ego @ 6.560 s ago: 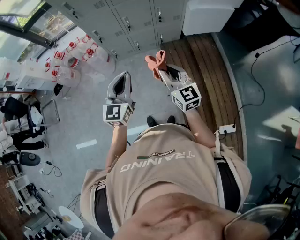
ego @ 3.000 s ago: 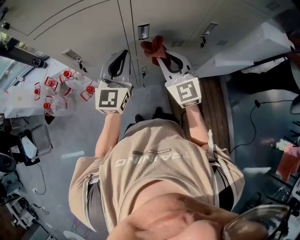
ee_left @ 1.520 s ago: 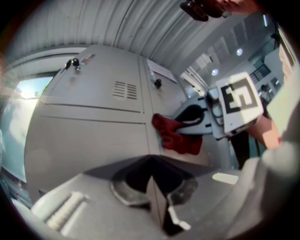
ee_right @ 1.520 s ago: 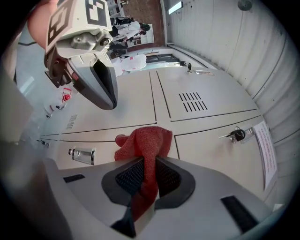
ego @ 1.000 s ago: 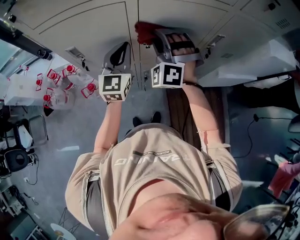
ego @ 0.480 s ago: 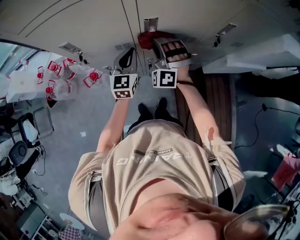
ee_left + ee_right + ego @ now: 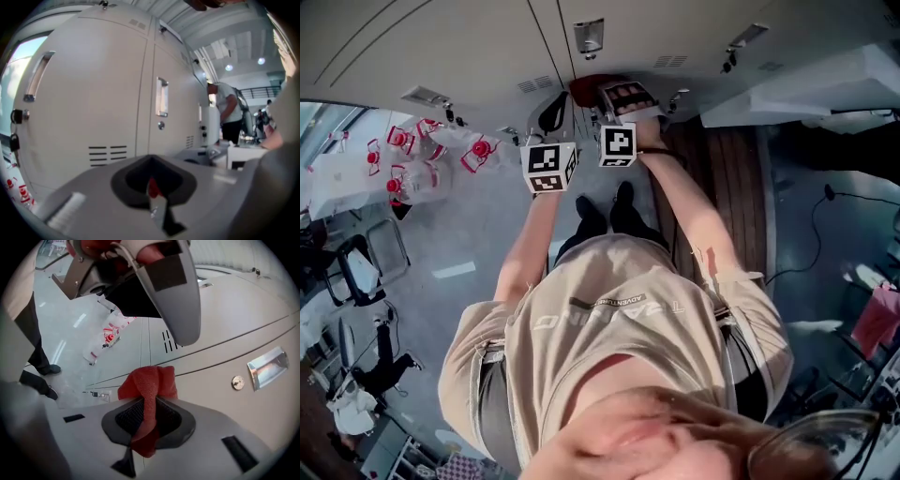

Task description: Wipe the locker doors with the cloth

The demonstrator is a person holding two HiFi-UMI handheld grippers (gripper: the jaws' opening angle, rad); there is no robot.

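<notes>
The right gripper pinches the red cloth (bunched up) by a locker door. The left gripper, at its 9 o'clock, is closed and empty.

- Locker doors close off 12 o'clock; a handle juts out there.
- Bottles crowd 10 o'clock.
- Floor lies open at 9 o'clock.
</notes>
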